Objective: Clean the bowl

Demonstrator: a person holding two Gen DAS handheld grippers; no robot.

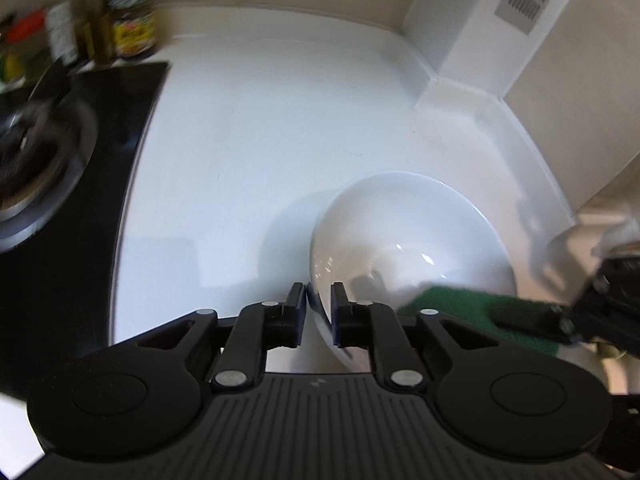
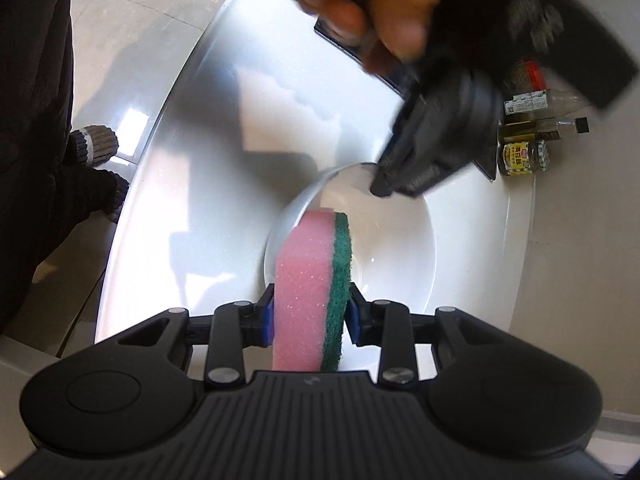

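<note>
bowl: white bowl (image 1: 412,240) on the white bench (image 1: 248,152), tipped up on its edge, its hollow facing the right-hand side of the left wrist view; the inside looks glossy, with no dirt i can make out.
bowl rim: the near-left part of the rim runs between the pads of the left hand-held gripper (image 1: 319,308), one pad outside the wall, one inside.
left hand-held gripper: closed on the bowl rim, holding it tilted; in the right wrist view it reaches in from the far right, blurred, with a hand (image 2: 384,4) above it.
sponge: pink sponge with a green scouring face (image 2: 312,280), standing on edge, its long axis running away from the right hand-held gripper into the bowl's hollow; the green face looks toward the bowl's inner wall.
right hand-held gripper: (image 2: 310,316) clamped on the sponge across its thickness, one pad on pink, one on green.
key relation: bowl lies straight ahead of the right hand-held gripper and just beyond the sponge's far end; whether the sponge touches the wall i cannot tell.
nearer hand: the left one already has the rim; the right one carries the tool.
judgement: wiping looks to be in hand; a stroke needs the green face pressed sideways against the inner wall while the rim grip resists.
surroundings: dark hob (image 1: 80,160) at the left, jars (image 1: 132,24) at the far left.
</note>
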